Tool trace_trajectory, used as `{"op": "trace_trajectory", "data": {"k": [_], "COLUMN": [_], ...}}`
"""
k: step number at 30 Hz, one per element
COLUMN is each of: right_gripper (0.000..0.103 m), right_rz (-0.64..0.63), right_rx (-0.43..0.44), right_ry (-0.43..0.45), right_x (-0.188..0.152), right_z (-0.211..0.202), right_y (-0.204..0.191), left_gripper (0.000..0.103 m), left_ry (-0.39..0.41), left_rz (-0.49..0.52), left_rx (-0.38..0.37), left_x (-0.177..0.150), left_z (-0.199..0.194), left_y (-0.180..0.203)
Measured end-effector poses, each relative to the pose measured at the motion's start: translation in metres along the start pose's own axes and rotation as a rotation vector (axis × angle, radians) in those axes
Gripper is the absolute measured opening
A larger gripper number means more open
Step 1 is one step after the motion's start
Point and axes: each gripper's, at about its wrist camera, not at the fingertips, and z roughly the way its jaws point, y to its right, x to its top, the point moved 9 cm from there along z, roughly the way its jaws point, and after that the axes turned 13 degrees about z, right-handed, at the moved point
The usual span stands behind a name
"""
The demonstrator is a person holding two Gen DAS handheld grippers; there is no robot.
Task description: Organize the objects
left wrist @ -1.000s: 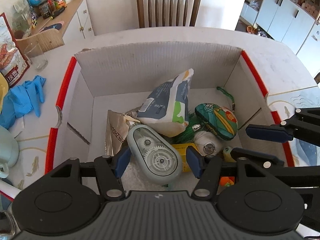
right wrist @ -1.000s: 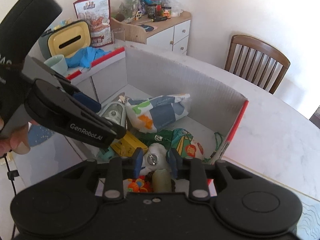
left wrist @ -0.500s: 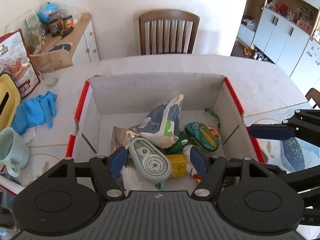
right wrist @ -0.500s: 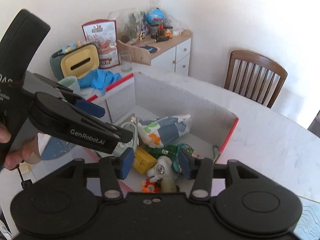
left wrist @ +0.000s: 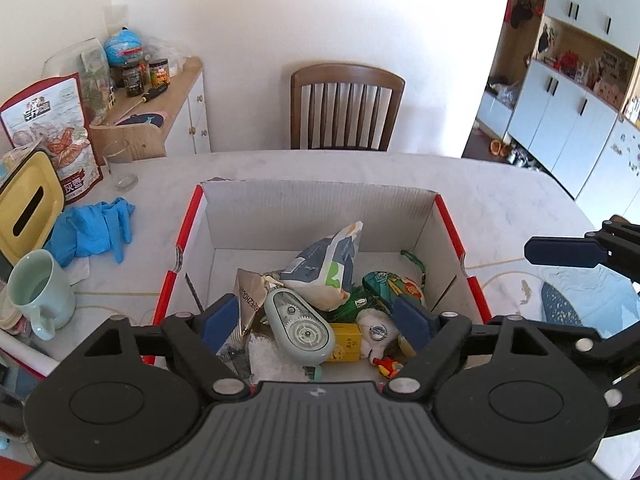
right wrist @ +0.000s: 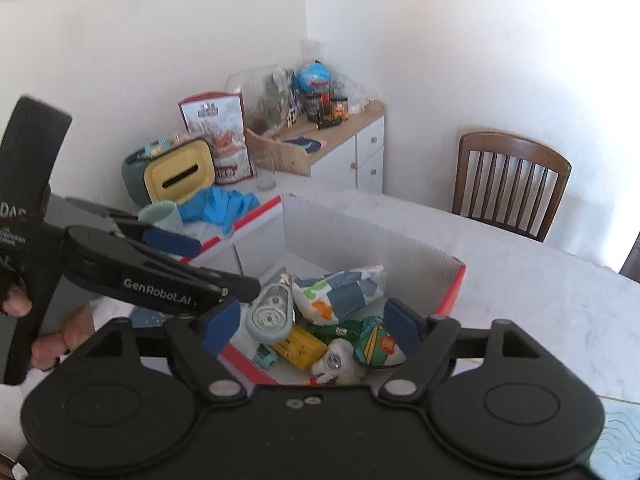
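A white cardboard box with red edges [left wrist: 320, 208] [right wrist: 360, 236] sits on the table and holds several items: a grey-green correction tape dispenser [left wrist: 300, 326] [right wrist: 270, 314], a blue-white snack bag [left wrist: 326, 270] [right wrist: 340, 290], a yellow box [left wrist: 346, 342], a white plush toy [left wrist: 376, 334] and a green printed pouch [left wrist: 394, 286]. My left gripper [left wrist: 316, 320] is open and empty above the box's near side. My right gripper [right wrist: 310, 326] is open and empty, above the box's right side; one of its fingers [left wrist: 560, 252] shows in the left wrist view.
On the table left of the box lie blue gloves [left wrist: 92, 232], a pale green mug [left wrist: 38, 292], a yellow tissue box [left wrist: 24, 200], a glass [left wrist: 120, 166] and a snack pouch [left wrist: 52, 128]. A wooden chair [left wrist: 346, 108] stands beyond the table. A sideboard [left wrist: 160, 112] stands at left.
Both grippers have lifted up and back from the box and opened wider. The correction tape dispenser lies in the box, free of my left gripper's fingers.
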Motion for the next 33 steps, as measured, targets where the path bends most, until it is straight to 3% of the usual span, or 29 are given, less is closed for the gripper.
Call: {"op": "trace_trajectory", "data": {"k": [3, 5, 7, 15, 27, 33], "right_gripper": [0.085, 0.087, 0.091, 0.102, 0.102, 0.102], "right_rz": [0.022, 0.043, 0.066, 0.088, 0.058, 0.062], "right_rx": [0.020, 0.036, 0.051, 0.083, 0.116, 0.111], "right_ry": [0.016, 0.023, 0.036, 0.095, 0.129, 0.133], "right_x": [0.002, 0.002, 0.004, 0.006, -0.003, -0.007], "right_z": [-0.008, -0.012, -0.018, -0.039, -0.064, -0.068], "right_y": [0.001, 0.003, 0.005, 0.005, 0.000, 0.003], "left_gripper": [0.090, 0.101, 0.103, 0.103, 0.103, 0.103], "left_ry": [0.021, 0.042, 0.060, 0.119, 0.182, 0.215], "left_rz": [-0.021, -0.034, -0.044, -0.050, -0.043, -0.033], "left_rx": [0.004, 0.009, 0.012, 0.048, 0.067, 0.115], "left_x": [-0.001, 0.000, 0.000, -0.001, -0.005, -0.002], "left_z": [-0.007, -0.012, -0.018, -0.041, -0.064, -0.072], "left_y": [0.000, 0.001, 0.001, 0.010, 0.022, 0.023]}}
